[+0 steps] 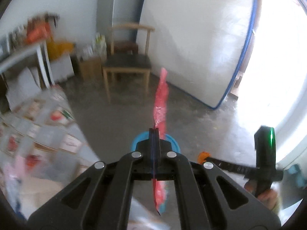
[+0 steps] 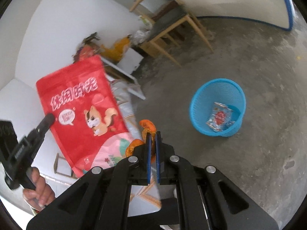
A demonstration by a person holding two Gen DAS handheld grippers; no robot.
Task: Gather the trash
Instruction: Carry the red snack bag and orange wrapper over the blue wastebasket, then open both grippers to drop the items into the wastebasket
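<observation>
Black linkage gripper (image 2: 153, 134), silver rivets, blue-edged fingers (image 2: 147, 157).

The basket (image 2: 217, 107) sits on the floor (image 2: 249, 153) with a wrapper (image 2: 219, 117) in it. The chair (image 2: 168, 25) stands behind it by the wall, table (image 2: 122, 71) off to the left.

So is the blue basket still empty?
No, a crumpled silver and red wrapper already lies inside the blue basket on the floor.
</observation>
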